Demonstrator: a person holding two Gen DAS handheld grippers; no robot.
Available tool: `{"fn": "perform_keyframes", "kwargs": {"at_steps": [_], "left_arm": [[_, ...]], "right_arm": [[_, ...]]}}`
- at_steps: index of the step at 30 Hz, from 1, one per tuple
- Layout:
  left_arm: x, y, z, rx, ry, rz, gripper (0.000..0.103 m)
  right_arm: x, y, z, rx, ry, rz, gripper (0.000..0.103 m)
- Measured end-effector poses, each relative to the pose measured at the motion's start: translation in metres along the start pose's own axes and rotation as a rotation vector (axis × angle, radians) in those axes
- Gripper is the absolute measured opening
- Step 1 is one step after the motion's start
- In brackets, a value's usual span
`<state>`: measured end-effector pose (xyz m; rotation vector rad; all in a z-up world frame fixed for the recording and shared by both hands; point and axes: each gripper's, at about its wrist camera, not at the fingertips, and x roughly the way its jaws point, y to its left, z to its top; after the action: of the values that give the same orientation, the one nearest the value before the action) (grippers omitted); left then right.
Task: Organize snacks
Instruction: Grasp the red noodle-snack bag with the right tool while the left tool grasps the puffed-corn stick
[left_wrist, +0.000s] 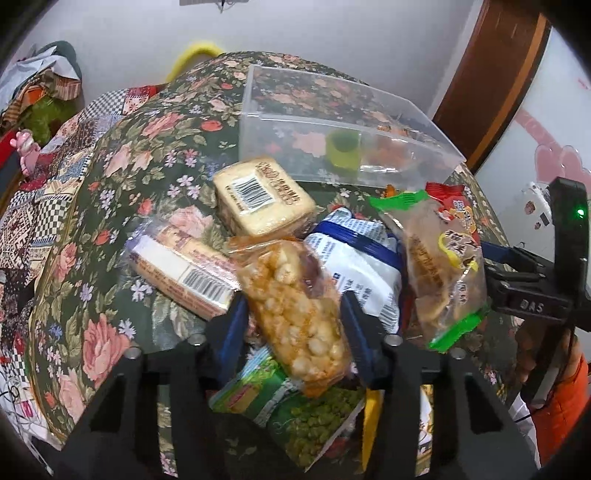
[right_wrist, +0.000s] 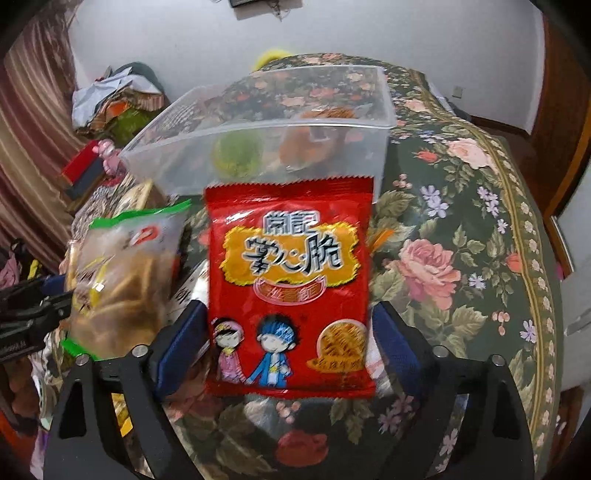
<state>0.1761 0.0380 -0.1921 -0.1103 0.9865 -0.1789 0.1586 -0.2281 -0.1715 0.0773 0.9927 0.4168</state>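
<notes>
My left gripper (left_wrist: 293, 314) pinches a lumpy puffed-rice bar (left_wrist: 295, 314); only my right view shows a glossy red packet (right_wrist: 290, 288) between my spread right gripper (right_wrist: 290, 332).

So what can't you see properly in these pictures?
- Left wrist view: the green pea packet is partly hidden by the left gripper and the orange puffed snack bar it squeezes.
- Both views: the snacks inside the clear bin are blurred by its frosted wall.
- Right wrist view: whatever lies under the red packet is covered; the right gripper straddles it, and contact is unclear.
</notes>
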Motion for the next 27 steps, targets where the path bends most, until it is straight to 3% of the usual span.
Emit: {"fn": "perform_keyframes", "kwargs": {"at_steps": [5, 7, 10, 18, 27], "left_arm": [[0.000, -0.003, 0.000, -0.008, -0.009, 0.006, 0.042], [-0.002, -0.003, -0.001, -0.013, -0.015, 0.011, 0.040], [-0.006, -0.004, 0.000, -0.005, -0.028, 0.024, 0.036], [-0.025, -0.006, 0.006, 0.009, -0.078, 0.037, 0.033], [-0.057, -0.005, 0.024, 0.014, -0.168, 0.050, 0.033]], "right_arm": [[0.004, -0.012, 0.000, 0.050, 0.003, 0.044, 0.089], [0.005, -0.013, 0.000, 0.053, 0.008, 0.032, 0.069], [0.004, -0.013, -0.003, 0.023, 0.008, 0.005, 0.059], [-0.015, -0.020, -0.006, 0.033, -0.032, 0.006, 0.058], [-0.057, -0.013, 0.012, 0.008, -0.143, 0.008, 0.058]]}}
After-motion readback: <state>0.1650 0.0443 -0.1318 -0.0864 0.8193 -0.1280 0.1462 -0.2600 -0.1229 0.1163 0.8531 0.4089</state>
